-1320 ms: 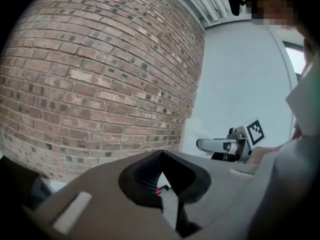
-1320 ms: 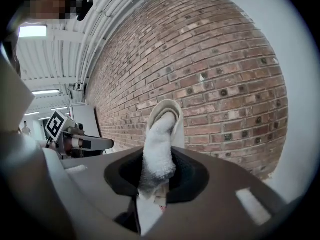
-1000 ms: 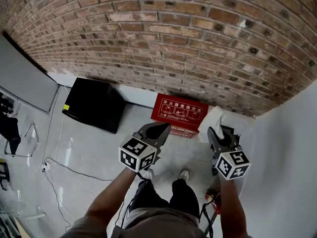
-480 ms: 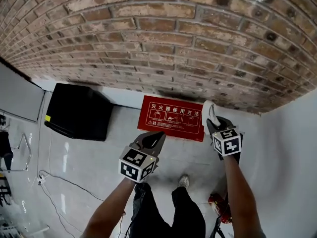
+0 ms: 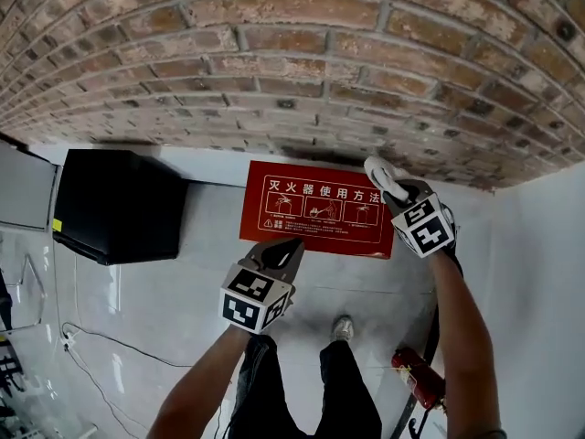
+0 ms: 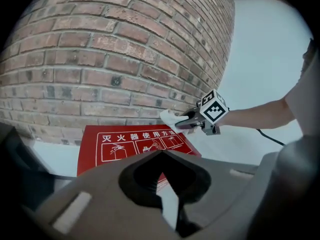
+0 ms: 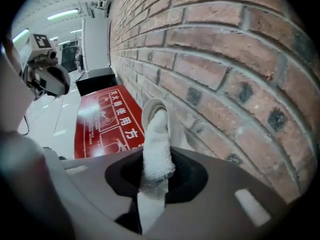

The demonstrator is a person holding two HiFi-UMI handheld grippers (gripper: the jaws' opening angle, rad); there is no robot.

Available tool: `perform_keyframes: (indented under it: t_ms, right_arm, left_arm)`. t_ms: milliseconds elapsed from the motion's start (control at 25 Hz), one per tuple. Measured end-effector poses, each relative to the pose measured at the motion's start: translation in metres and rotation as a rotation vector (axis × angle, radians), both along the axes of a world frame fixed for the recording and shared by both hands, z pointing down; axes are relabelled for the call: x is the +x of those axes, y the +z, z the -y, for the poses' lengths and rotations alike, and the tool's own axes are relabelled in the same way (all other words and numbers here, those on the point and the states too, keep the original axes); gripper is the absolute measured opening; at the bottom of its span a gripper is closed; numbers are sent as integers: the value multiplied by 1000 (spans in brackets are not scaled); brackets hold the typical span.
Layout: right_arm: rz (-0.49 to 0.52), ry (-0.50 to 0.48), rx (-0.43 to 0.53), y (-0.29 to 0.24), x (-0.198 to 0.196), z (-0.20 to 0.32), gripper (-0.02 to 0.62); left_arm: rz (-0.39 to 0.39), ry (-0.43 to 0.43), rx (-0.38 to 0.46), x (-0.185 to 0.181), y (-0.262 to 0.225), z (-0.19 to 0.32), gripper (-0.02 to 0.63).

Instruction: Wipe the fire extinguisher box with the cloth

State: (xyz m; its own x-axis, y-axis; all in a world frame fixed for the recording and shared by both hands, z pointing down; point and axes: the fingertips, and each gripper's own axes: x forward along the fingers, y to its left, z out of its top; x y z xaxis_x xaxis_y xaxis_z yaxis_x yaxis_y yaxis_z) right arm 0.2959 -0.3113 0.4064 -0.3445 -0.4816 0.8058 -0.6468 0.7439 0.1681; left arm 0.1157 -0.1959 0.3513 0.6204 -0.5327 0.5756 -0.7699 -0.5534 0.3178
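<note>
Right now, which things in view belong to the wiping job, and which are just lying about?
Job:
fire extinguisher box
white cloth, clamped in the jaws of the right gripper

Lying about:
black cabinet
red canister on the floor
left gripper, jaws shut, empty

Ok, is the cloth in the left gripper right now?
No, the white cloth is clamped in the right gripper, while the left gripper is shut on nothing.
</note>
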Motion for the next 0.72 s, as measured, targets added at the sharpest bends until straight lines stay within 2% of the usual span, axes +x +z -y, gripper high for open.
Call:
perform_keyframes:
  t_ms: [200,520,720]
  right_arm:
    - [-7,-103,-105,10,-20,-53,95]
    - [36,-174,-177,14,-56,-148,94]
    - [53,-197,-201,21,-91,-173,95]
  left_arm:
    - [-25,1,-14,2,14,-3,0]
    - [-58,24,-36,0,28,-23,0]
    - [-60,17,-37,-16,35,-25,0]
